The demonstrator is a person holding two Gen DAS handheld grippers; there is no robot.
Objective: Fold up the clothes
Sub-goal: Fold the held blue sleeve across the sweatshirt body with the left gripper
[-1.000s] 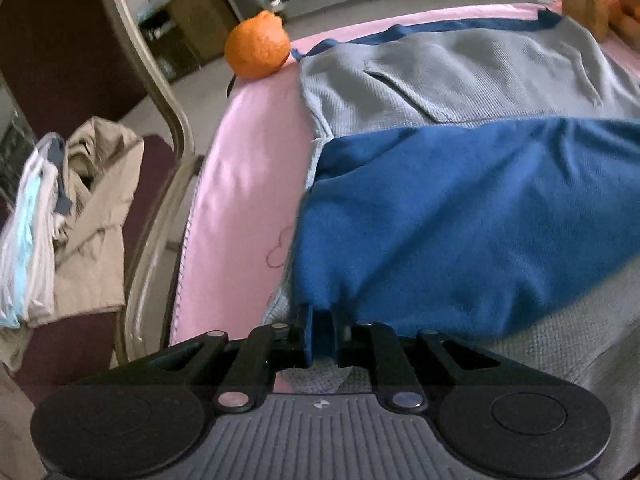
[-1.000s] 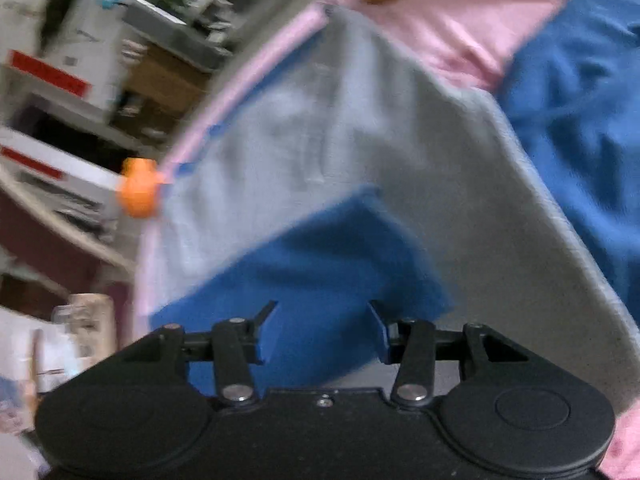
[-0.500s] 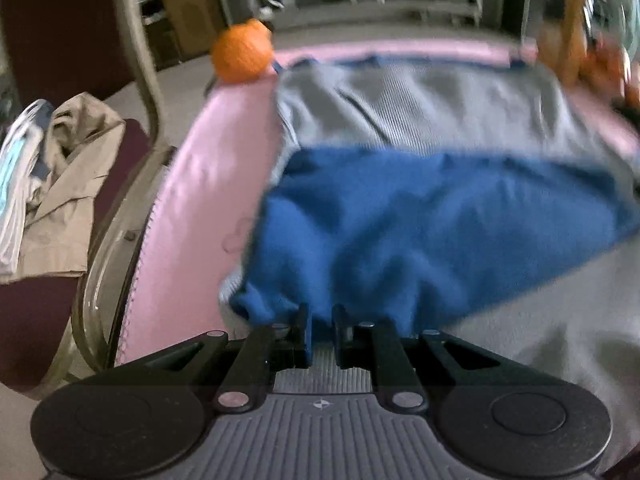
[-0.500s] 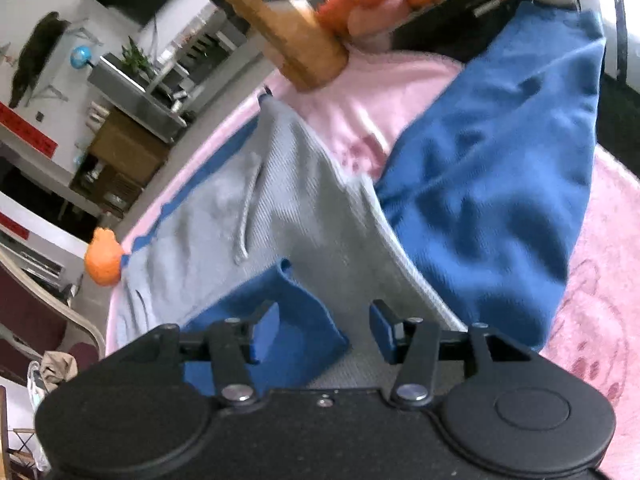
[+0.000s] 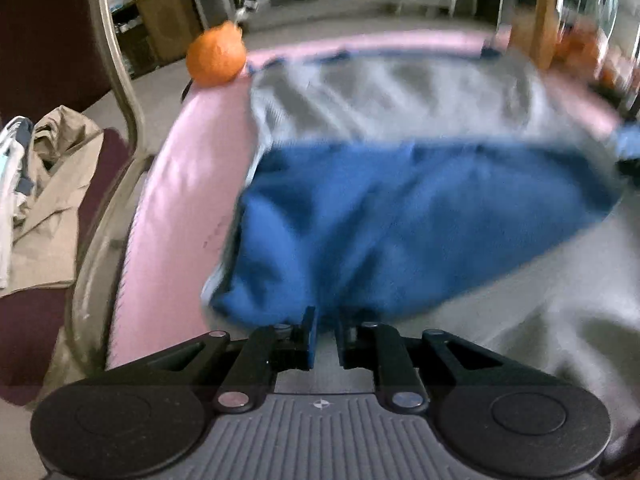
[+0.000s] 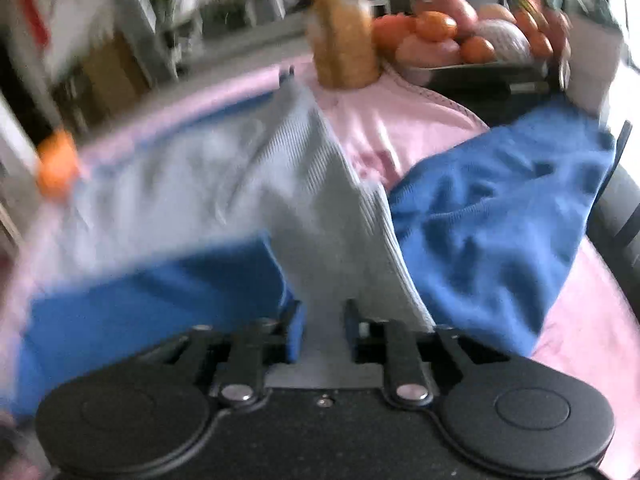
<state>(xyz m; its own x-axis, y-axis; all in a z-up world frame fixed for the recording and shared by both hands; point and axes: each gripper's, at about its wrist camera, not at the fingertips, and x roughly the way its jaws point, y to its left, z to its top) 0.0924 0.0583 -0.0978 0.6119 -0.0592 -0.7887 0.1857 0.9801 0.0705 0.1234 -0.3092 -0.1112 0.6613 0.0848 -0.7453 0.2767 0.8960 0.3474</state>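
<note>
Right tool (image 6: 322,330) moved onto ribbed grey knit (image 6: 340,240), apparently pinched, fuzzy blue sleeve (image 6: 500,220) beside

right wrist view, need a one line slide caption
Right gripper pinches the grey-and-blue garment on a pink cloth, fruit tray behind.

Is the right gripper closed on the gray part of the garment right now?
Yes: the right gripper has gray ribbed fabric pinched between its narrowed jaws, beside the blue sleeve.
</note>
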